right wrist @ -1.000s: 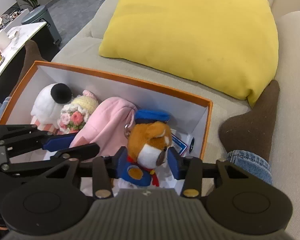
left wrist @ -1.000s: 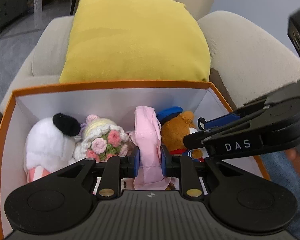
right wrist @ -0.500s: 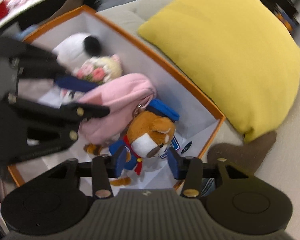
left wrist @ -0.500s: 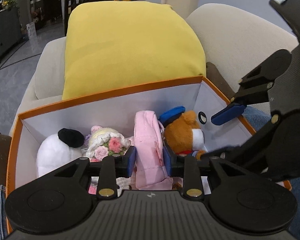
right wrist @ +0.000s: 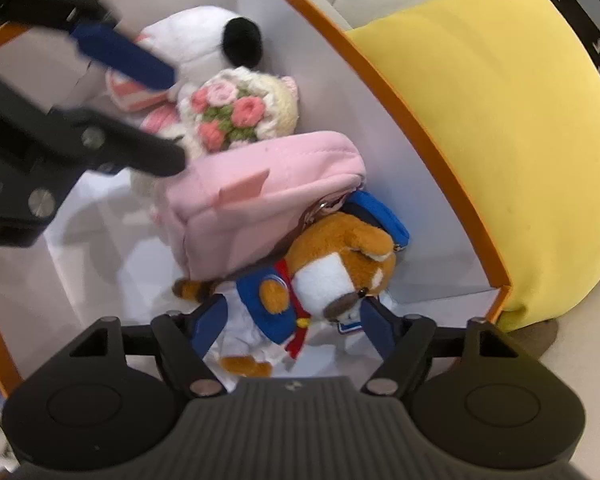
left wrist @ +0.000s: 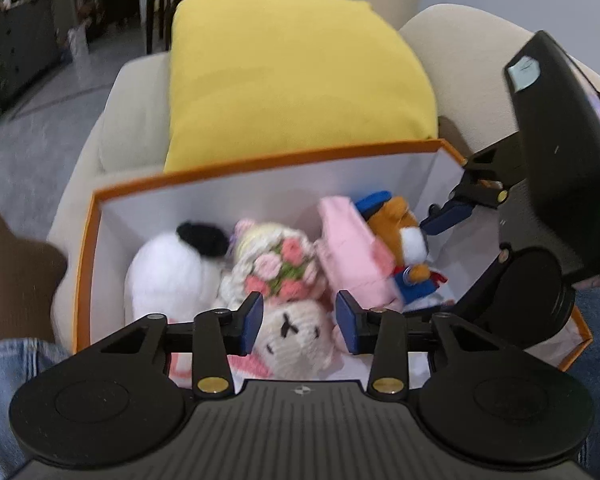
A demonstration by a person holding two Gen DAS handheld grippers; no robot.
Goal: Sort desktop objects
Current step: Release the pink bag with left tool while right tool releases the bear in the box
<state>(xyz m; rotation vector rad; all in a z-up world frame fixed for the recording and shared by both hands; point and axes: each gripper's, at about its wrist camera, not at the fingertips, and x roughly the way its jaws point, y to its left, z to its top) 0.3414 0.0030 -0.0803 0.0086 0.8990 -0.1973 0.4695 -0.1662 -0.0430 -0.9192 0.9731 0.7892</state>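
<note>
An orange-rimmed white box [left wrist: 260,162] [right wrist: 440,132] on a sofa holds a white plush with a black ear [left wrist: 168,268] [right wrist: 204,36], a crocheted flower toy [left wrist: 280,268] [right wrist: 236,112], a pink pouch [left wrist: 352,248] [right wrist: 260,200] and a brown bear in blue sailor clothes [left wrist: 400,232] [right wrist: 332,272]. My left gripper [left wrist: 300,326] is open and empty above the box, over a cream knitted face [left wrist: 292,340]. My right gripper [right wrist: 292,324] is open, its fingers either side of the bear, which lies on the box floor.
A yellow cushion [left wrist: 292,80] [right wrist: 500,112] leans on the beige sofa [left wrist: 132,120] behind the box. A person's leg in jeans [left wrist: 4,384] and a brown sock [left wrist: 20,276] are to the left. A grey floor and dark furniture lie beyond.
My left gripper has opened, let go of the pink pouch and drawn back to the left. My right gripper has opened wider and the bear has dropped into the box.
</note>
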